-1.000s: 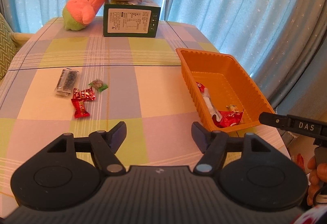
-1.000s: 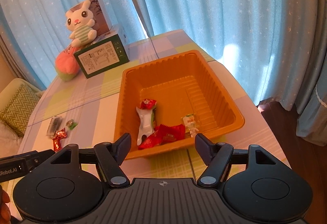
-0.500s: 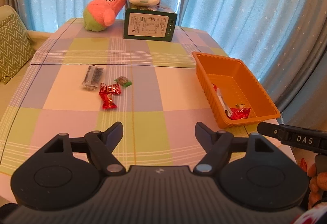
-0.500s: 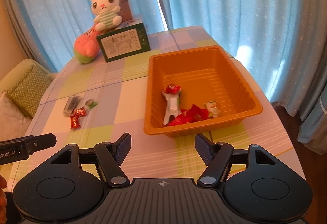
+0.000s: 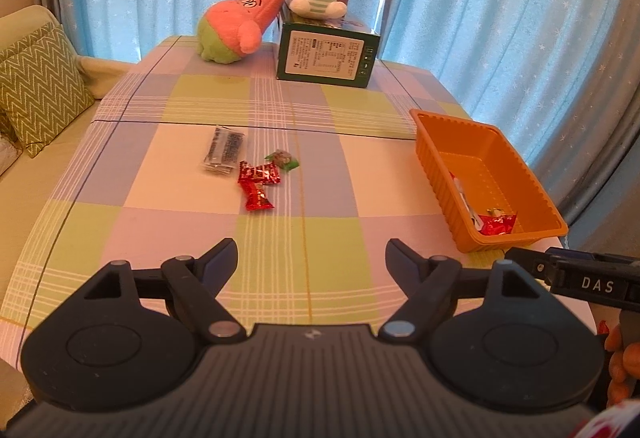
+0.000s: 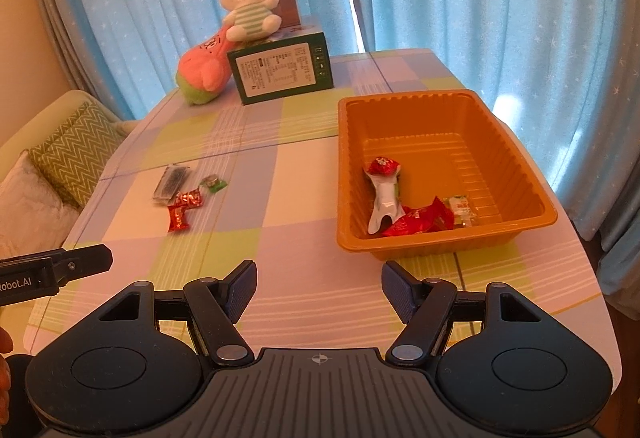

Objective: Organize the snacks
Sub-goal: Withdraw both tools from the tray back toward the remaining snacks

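Left gripper (image 5: 308, 254) wide apart, empty; right gripper (image 6: 319, 284) likewise.

Both grippers have pulled back from the table over the last second. The left gripper (image 5: 308, 258) has drawn away and risen — the loose snacks, a dark packet (image 5: 223, 151), two red wrappers (image 5: 258, 184) and a green candy (image 5: 283, 159), now sit farther ahead of its fingertips, and more of the checked tablecloth (image 5: 192, 222) shows in front of them. The right gripper (image 6: 319, 290) has backed off the orange tray (image 6: 348, 174) — a second ago its fingertips hung right at the tray's near rim; now a strip of cloth lies between. The tray has slid from centre toward the right of its view, so the loose snacks show more fully on the left.
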Tool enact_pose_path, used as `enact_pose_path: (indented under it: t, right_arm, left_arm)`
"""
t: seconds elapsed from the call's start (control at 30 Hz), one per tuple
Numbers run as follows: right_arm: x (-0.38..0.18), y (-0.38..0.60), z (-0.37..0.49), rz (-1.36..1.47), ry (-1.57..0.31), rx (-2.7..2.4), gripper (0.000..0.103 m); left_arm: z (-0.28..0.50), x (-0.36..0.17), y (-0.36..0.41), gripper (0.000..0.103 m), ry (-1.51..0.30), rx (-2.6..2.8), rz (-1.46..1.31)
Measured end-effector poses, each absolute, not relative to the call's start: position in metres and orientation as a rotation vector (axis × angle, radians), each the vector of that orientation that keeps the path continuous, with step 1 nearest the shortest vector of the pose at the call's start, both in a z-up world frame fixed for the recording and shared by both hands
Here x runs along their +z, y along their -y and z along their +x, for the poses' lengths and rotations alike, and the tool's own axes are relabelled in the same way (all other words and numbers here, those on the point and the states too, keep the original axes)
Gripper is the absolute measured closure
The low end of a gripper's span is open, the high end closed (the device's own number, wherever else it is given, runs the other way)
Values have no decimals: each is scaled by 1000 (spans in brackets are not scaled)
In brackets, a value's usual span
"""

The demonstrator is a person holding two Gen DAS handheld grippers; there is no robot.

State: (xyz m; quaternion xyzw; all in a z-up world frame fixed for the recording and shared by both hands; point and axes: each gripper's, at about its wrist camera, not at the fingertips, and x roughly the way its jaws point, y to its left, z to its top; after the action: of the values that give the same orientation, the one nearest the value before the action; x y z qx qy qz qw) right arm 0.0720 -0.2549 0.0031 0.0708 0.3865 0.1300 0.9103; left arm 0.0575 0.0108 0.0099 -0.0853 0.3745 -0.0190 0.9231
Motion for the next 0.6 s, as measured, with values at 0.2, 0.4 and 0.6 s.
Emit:
enact_pose_path:
  t: [0.2,0.4,0.6]
  right_arm:
    - [3,241,74,140,-790,296,34]
    - [3,228,77,129,-781,323,34]
    - [1,218,83,118,-782,339,34]
  left_arm:
    - [57,8,-25,24,-771,-4,-173]
    - [60,6,-37,24,-768,27,-176]
    - [63,5,-45,24,-769,47,-180]
